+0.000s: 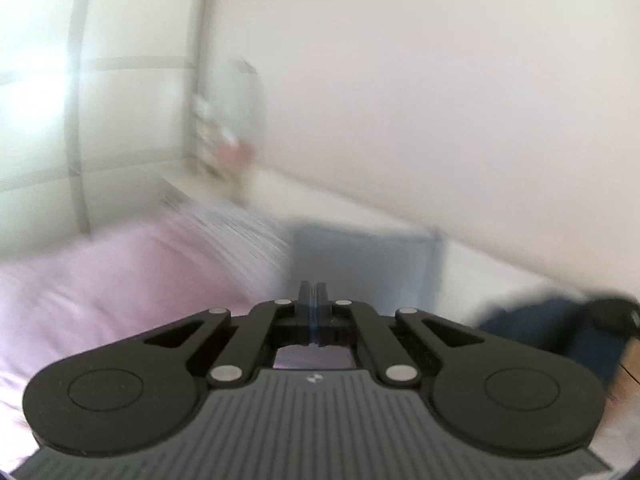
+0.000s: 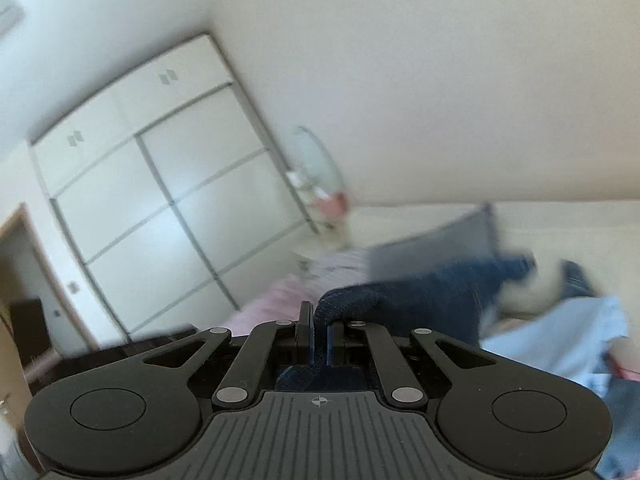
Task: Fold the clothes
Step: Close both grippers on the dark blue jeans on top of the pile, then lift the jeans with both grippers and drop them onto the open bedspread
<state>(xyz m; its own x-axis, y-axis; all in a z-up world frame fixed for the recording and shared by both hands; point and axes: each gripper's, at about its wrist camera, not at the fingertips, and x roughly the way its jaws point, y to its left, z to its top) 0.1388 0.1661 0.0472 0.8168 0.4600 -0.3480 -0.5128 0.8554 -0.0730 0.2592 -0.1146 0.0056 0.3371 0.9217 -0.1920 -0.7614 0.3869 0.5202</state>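
Folding looks barely begun: the right gripper [image 2: 318, 332] is clamped on dark blue jeans [image 2: 420, 292] at frame centre, the left gripper [image 1: 314, 304] pressed together, holding nothing visible; a light blue garment [image 2: 560, 344] waits lower right.

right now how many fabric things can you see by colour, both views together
dark blue: 1, the jeans held in the right claw
light blue: 1, a garment
grey-blue: 1, a pillow
pink: 1, the bed sheet
total: 4
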